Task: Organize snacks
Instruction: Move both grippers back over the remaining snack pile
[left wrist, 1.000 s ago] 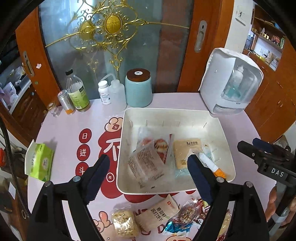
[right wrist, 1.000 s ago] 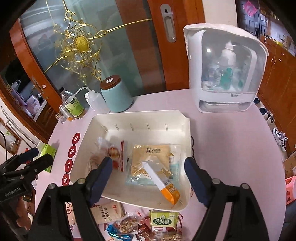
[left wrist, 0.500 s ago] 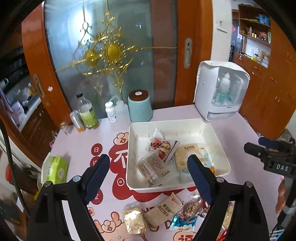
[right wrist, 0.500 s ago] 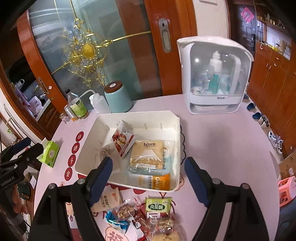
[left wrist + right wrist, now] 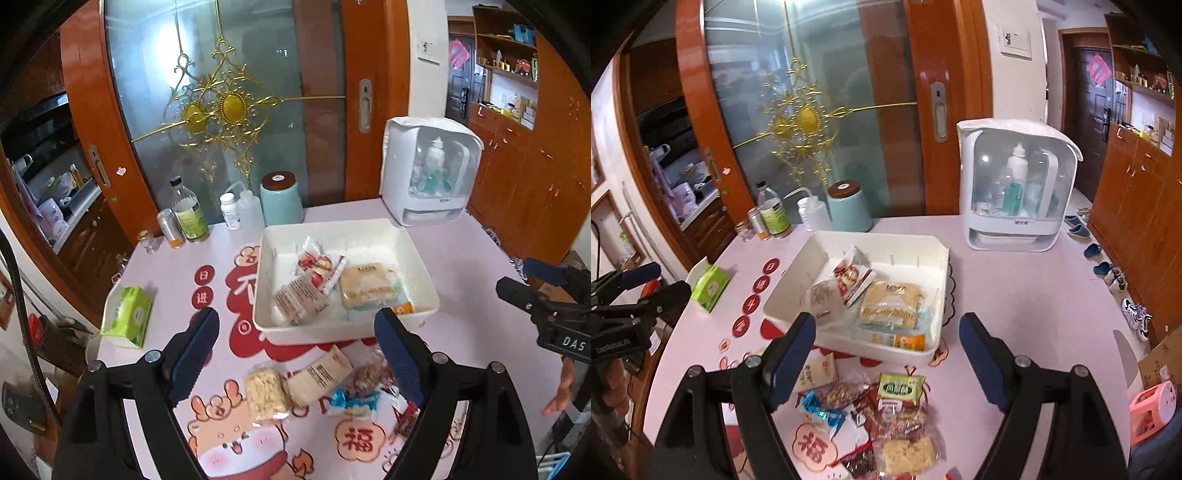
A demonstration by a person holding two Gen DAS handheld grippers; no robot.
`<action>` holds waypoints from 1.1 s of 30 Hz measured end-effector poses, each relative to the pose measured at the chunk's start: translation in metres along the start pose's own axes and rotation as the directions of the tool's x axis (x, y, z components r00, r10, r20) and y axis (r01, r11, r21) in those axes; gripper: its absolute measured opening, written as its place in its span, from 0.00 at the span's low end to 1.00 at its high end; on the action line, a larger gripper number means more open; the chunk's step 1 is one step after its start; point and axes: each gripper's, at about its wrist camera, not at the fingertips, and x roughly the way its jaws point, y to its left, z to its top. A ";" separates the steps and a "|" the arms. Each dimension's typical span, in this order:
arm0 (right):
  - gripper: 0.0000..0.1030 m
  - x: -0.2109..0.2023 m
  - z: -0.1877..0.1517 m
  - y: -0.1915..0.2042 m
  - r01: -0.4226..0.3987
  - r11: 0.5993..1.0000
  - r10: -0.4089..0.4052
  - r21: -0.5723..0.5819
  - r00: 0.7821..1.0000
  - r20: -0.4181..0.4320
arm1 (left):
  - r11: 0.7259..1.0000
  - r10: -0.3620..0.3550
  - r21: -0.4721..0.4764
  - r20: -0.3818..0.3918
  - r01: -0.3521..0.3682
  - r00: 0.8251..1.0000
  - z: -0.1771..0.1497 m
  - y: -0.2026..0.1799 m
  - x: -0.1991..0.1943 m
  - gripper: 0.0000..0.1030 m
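A white tray (image 5: 423, 291) (image 5: 936, 273) stands mid-table and holds several snack packets, among them a yellow wafer pack (image 5: 369, 286) (image 5: 892, 304) and a red-and-white packet (image 5: 319, 264) (image 5: 851, 277). A pile of loose snacks lies on the table in front of it, such as a beige packet (image 5: 319, 376) and a green packet (image 5: 901, 387). My left gripper (image 5: 297, 354) is open and empty, high above the loose snacks. My right gripper (image 5: 886, 356) is open and empty, above the pile too. Each gripper shows in the other's view, at the right edge (image 5: 546, 291) and the left edge (image 5: 631, 295).
At the table's back stand a teal canister (image 5: 280, 199) (image 5: 849, 208), bottles (image 5: 190, 214) and a white cabinet (image 5: 430, 177) (image 5: 1015, 188). A green tissue box (image 5: 127, 317) (image 5: 709, 282) lies at the left edge. Shoes lie on the floor to the right (image 5: 1115, 277).
Both grippers have pulled up and back from the tray, both open throughout. The orange-tipped stick pack fell flat in the tray's near right corner. More of the loose pile shows now.
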 end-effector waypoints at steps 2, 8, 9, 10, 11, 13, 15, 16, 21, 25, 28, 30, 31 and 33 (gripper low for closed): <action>0.78 -0.006 -0.008 0.001 -0.006 1.000 0.006 -0.016 1.000 -0.001 | 0.999 -0.028 -0.018 -0.009 0.027 1.000 -0.005 0.002 -0.006 0.83; 0.84 -0.010 -0.037 -0.003 -0.020 0.999 0.018 -0.033 0.998 -0.058 | 0.997 -0.050 -0.055 -0.034 0.048 0.998 -0.025 0.010 -0.015 0.83; 0.88 -0.010 -0.042 -0.004 -0.019 0.999 0.016 -0.038 0.998 -0.069 | 0.998 -0.044 -0.056 -0.042 0.041 0.998 -0.030 0.011 -0.014 0.83; 0.95 -0.008 -0.047 -0.005 -0.020 0.999 0.016 -0.042 0.997 -0.078 | 0.998 -0.039 -0.057 -0.051 0.036 0.998 -0.034 0.013 -0.013 0.83; 0.96 -0.007 -0.051 -0.007 -0.022 0.999 0.018 -0.042 0.996 -0.084 | 0.998 -0.037 -0.057 -0.058 0.034 0.998 -0.038 0.014 -0.010 0.83; 0.96 -0.003 -0.062 -0.011 -0.025 0.999 0.020 -0.038 0.994 -0.108 | 0.998 -0.026 -0.054 -0.087 0.022 0.996 -0.049 0.017 -0.002 0.83; 0.96 0.004 -0.072 -0.015 -0.024 0.999 0.020 -0.027 0.991 -0.133 | 0.999 -0.014 -0.050 -0.111 0.008 0.994 -0.060 0.020 0.006 0.83; 0.96 0.007 -0.076 -0.017 -0.022 0.999 0.018 -0.024 0.989 -0.144 | 0.999 -0.008 -0.049 -0.127 0.002 0.992 -0.066 0.021 0.012 0.83; 0.96 0.030 -0.104 -0.021 -0.008 1.000 0.003 -0.024 0.976 -0.218 | 0.998 -0.009 -0.058 -0.202 -0.003 0.979 -0.090 0.030 0.043 0.83; 0.96 0.053 -0.124 -0.024 0.002 1.000 -0.010 -0.028 0.960 -0.280 | 0.997 -0.019 -0.072 -0.261 0.000 0.965 -0.108 0.037 0.072 0.83; 0.96 0.074 -0.141 -0.023 0.018 0.999 -0.033 -0.047 0.940 -0.338 | 0.996 -0.035 -0.086 -0.312 0.008 0.949 -0.121 0.042 0.096 0.83; 0.96 0.086 -0.150 -0.023 0.021 0.998 -0.039 -0.053 0.928 -0.370 | 0.996 -0.046 -0.093 -0.346 0.014 0.937 -0.128 0.045 0.113 0.83; 0.96 0.093 -0.154 -0.023 0.018 0.999 -0.037 -0.051 0.921 -0.389 | 0.995 -0.049 -0.095 -0.360 0.016 0.932 -0.131 0.047 0.120 0.83; 0.96 0.104 -0.161 -0.024 0.021 0.999 -0.038 -0.047 0.908 -0.418 | 0.995 -0.058 -0.098 -0.388 0.022 0.920 -0.137 0.049 0.136 0.83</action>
